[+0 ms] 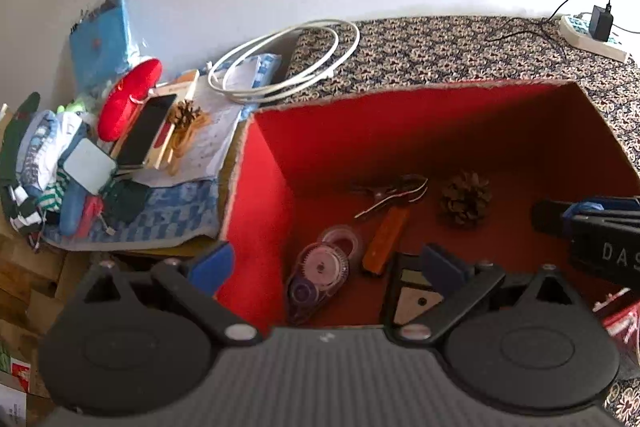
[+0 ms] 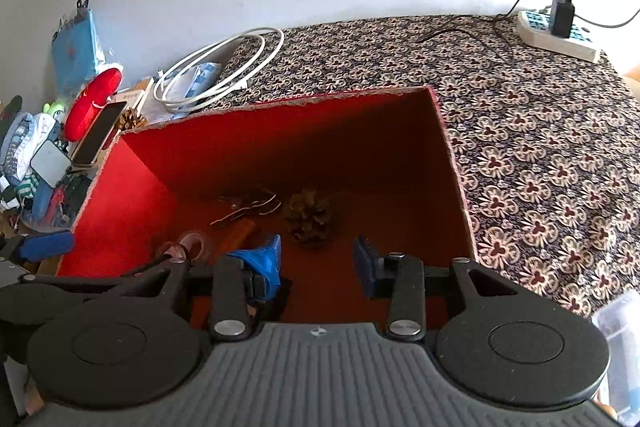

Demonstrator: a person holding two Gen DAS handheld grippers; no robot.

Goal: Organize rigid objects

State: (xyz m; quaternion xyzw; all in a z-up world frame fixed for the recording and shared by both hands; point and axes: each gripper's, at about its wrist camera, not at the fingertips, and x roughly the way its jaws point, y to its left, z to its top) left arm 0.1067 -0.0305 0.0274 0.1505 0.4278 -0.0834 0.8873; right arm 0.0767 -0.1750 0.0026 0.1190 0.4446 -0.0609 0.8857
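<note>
An open red-lined box stands on the patterned cloth. On its floor lie a pine cone, an orange-handled metal tool, a clear tape roll, a correction tape dispenser and a flat black item. My left gripper is open above the box's left part, with one finger outside the left wall. My right gripper is open over the box interior, just short of the pine cone, and holds nothing. The orange-handled tool lies left of it.
A pile left of the box holds a red oval case, a phone, a second pine cone, clothes and a blue notebook. A coiled white cable lies behind. A power strip sits far right.
</note>
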